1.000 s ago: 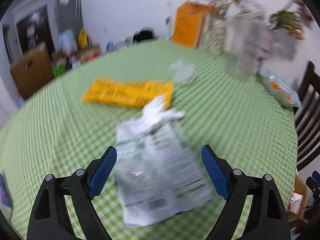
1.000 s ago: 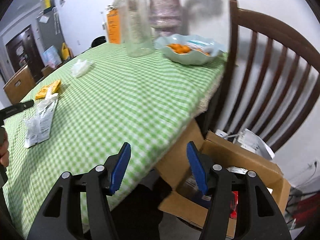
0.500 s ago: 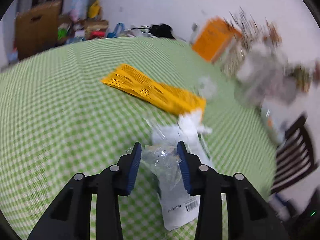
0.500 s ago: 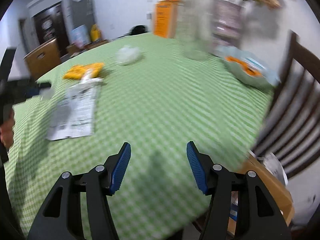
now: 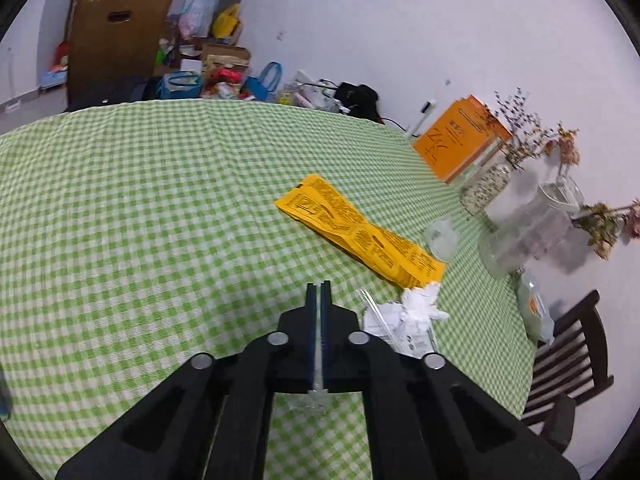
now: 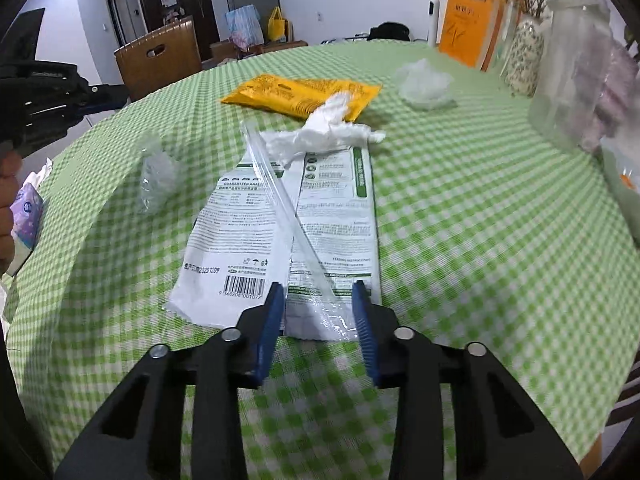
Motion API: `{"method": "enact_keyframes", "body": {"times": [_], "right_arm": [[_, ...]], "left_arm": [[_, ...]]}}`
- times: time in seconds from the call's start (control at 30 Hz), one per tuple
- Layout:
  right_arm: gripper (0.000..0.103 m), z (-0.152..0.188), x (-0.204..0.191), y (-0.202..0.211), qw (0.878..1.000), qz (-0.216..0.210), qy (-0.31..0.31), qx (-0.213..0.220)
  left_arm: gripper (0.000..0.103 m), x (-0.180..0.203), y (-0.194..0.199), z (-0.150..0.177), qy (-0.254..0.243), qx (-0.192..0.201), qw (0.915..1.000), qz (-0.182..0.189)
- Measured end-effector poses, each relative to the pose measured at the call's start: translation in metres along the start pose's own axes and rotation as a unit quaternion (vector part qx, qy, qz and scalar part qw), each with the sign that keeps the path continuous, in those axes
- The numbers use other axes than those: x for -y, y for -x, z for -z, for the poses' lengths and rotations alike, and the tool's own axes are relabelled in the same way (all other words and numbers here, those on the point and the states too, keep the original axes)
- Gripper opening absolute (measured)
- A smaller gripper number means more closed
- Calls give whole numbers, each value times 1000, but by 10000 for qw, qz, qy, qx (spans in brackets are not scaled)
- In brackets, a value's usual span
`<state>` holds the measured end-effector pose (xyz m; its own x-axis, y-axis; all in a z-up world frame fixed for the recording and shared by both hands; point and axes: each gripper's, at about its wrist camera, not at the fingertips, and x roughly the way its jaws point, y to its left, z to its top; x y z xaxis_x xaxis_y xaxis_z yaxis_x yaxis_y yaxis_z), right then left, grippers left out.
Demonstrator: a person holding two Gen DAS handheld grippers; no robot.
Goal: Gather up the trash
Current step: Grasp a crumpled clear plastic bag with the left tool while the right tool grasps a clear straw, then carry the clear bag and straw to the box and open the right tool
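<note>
Right wrist: one yellow wrapper [image 6: 304,94], two clear plastic wads [image 6: 425,82].

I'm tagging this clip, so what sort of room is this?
Most likely a home dining room: a table under a green checked tablecloth, dark wooden slat-back chair beside it, a patterned vase of dried flowers, and shopping bags piled along the far wall.

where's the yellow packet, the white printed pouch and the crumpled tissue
yellow packet [image 5: 356,232]: left wrist view, middle of its printed face.
white printed pouch [image 6: 256,232]: right wrist view, left printed panel.
crumpled tissue [image 6: 324,130]: right wrist view, centre of the white wad.
</note>
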<state>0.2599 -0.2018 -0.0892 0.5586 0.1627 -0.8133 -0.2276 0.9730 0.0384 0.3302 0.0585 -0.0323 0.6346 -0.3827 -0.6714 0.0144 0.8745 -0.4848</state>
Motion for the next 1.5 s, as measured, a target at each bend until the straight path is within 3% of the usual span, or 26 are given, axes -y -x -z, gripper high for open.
{"method": "enact_keyframes", "body": {"times": [0.03,0.17,0.2,0.27,0.33,0.43,0.5,0.53,0.57,0.6,0.73,0.83,1.0,1.17,1.37,1.5], "right_arm": [[6,1,0,1,10000,-69,-37,27],[6,5,0,15,9999,48,6,151],[6,6,1,25,9996,41,-14,286],[6,7,6,43,9987,111,-59,500],[6,7,15,63,9971,158,-153,724],[6,6,30,87,9943,322,-259,987],[6,10,38,101,9921,426,-356,1125],[6,13,46,107,9909,495,-426,1175],[6,17,53,113,9898,575,-487,1211],[6,21,60,118,9884,666,-563,1240],[6,37,90,137,9841,903,-853,1270],[6,53,113,148,9801,1048,-1110,1269],[6,81,146,170,9737,1248,-1397,1293],[6,119,184,195,9684,1346,-1636,1314],[6,171,236,212,9683,1737,-1598,813],[6,216,268,217,9661,1883,-1725,389]], "left_arm": [[0,0,-2,0,-48,-22,10000,4],[4,-2,-22,3,-33,-489,9987,131],[13,0,-27,7,-152,-643,9977,140],[59,6,-33,12,-359,-744,9966,-8],[64,15,-40,17,-594,-794,9951,-52],[64,24,-57,28,-816,-1006,9908,-388],[63,33,-70,38,-1222,-1065,9833,-833],[58,36,-73,42,-1351,-1029,9805,-988],[40,37,-77,44,-1412,-1024,9785,-1103],[39,36,-80,46,-1340,-1057,9791,-1104],[36,36,-71,42,-1229,-769,9847,-971],[36,34,-54,34,-991,-624,9912,-614],[35,51,-28,30,-1005,-368,9937,-318],[36,112,-20,54,-1586,-373,9866,-71],[36,181,-26,93,-1983,-707,9765,456],[36,233,-23,125,-2468,-807,9633,679]]}}
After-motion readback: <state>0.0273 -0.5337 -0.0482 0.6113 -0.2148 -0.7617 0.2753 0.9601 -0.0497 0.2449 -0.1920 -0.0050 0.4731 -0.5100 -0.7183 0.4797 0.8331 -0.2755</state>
